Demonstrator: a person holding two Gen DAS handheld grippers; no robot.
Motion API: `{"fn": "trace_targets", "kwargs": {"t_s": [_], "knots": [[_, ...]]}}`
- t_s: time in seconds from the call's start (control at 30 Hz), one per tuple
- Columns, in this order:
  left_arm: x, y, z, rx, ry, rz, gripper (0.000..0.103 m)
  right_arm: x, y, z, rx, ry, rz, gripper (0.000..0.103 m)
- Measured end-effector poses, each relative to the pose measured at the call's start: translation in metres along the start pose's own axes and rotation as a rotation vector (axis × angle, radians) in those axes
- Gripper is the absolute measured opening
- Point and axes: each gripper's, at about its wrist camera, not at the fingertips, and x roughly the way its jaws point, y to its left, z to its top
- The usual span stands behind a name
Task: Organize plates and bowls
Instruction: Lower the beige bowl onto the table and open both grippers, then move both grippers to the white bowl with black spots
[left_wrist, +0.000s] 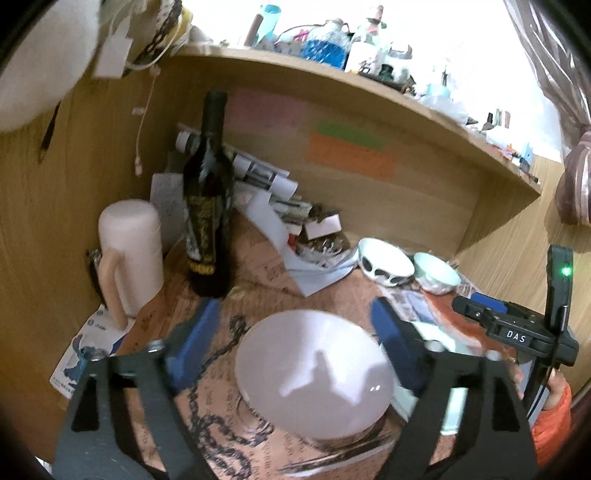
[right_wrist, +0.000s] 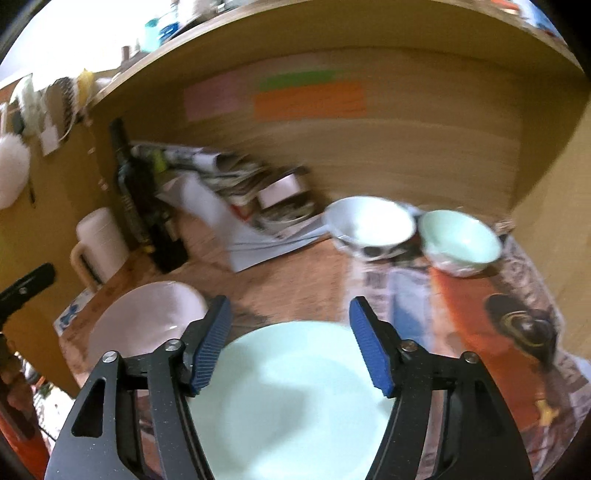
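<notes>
Pale green plate (right_wrist: 295, 398) and pink bowl (left_wrist: 314, 373) sit side by side on a cluttered desk (right_wrist: 295, 280), each under an open gripper.

Left gripper (left_wrist: 295, 343) hangs spread wide over the bowl; right gripper (right_wrist: 290, 339) hangs part open over the plate, pads clear of both, neither holding anything. Two more bowls, a white patterned one (right_wrist: 371, 229) and a mint one (right_wrist: 460, 240), wait well apart near the back wall. A dark bottle (left_wrist: 208, 195) and a pink mug (left_wrist: 129, 254) stand beside the pink bowl; a careless swing toward the far bowls could topple the bottle or knock the plate across the slick printed paper (right_wrist: 480, 332).
</notes>
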Motion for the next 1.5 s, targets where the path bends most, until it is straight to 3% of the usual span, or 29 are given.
{"fn": "trace_targets", "kwargs": {"t_s": [0.23, 0.53, 0.6, 0.7, 1.07, 1.5], "knots": [[0.013, -0.031, 0.014, 0.033, -0.016, -0.01, 0.097, 0.008, -0.047, 0.018, 0.053, -0.012, -0.024, 0.069], [0.051, -0.058, 0.026, 0.054, 0.023, 0.011, 0.098, 0.075, -0.093, 0.043, 0.135, 0.088, 0.003, 0.069], [0.06, -0.062, 0.028, 0.056, 0.037, 0.017, 0.098, 0.089, -0.102, 0.046, 0.167, 0.109, 0.006, 0.065], [0.074, -0.068, 0.033, 0.066, 0.043, 0.039, 0.098, 0.113, -0.112, 0.049, 0.216, 0.16, 0.027, 0.05], [0.117, -0.085, 0.042, 0.125, 0.112, 0.041, 0.098, 0.179, -0.135, 0.049, 0.374, 0.289, 0.041, 0.04], [0.163, -0.085, 0.045, 0.125, 0.216, 0.031, 0.098, 0.178, -0.135, 0.044, 0.323, 0.344, 0.095, 0.023]]}}
